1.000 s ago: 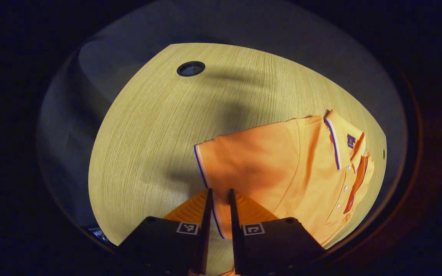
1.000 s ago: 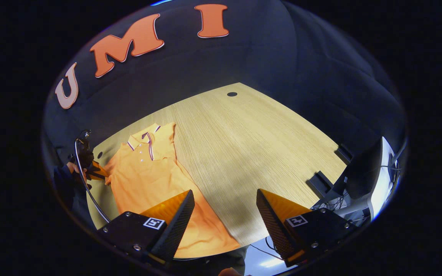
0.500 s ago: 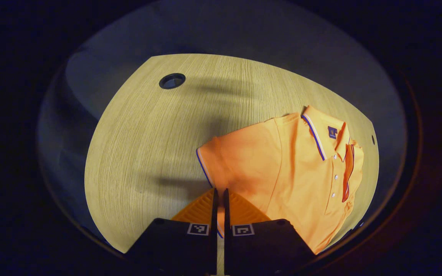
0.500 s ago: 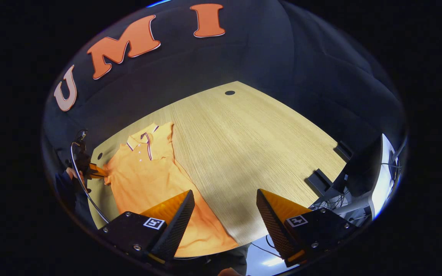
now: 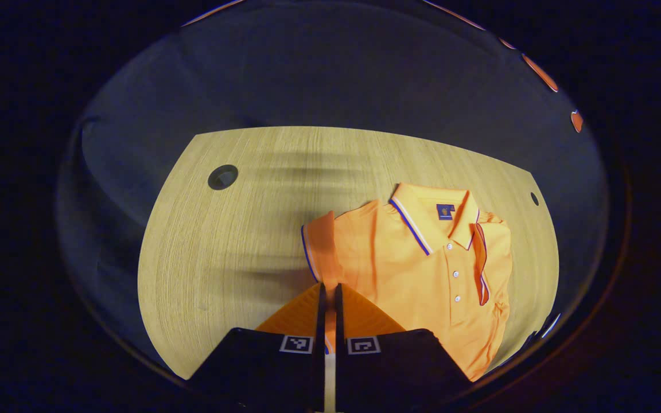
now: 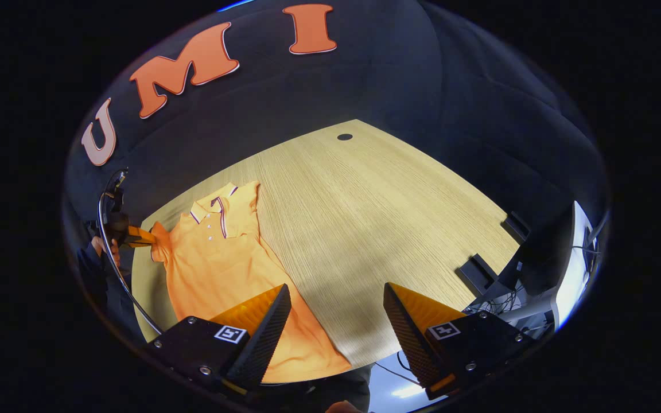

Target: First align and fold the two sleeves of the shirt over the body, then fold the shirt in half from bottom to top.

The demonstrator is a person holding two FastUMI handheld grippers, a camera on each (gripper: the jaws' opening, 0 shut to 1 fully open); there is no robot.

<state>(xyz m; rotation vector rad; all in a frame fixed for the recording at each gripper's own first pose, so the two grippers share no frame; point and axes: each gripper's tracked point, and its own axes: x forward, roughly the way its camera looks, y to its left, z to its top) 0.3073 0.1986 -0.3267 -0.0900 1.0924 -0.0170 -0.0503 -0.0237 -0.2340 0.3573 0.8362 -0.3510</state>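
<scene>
Shirt [image 5: 422, 281] lies flat near the table's [image 5: 221, 252] edge, collar toward the far side. The left gripper [image 5: 328, 289] is pinched tight on one sleeve [image 5: 318, 244], lifting it: the sleeve fold looks under way. Next, carry it over the body; the right gripper [image 6: 336, 310] hovers wide open, holding nothing.

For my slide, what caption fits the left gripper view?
Left gripper pinches the orange shirt's sleeve above the table.

The orange polo shirt [image 5: 422, 275] is soft matt knitted cloth with small glossy white buttons [image 5: 455, 274]. The pale table [image 6: 365, 206] shows matt, fine-grained wood. The booth's black wall [image 6: 365, 86] is dull cloth.
</scene>
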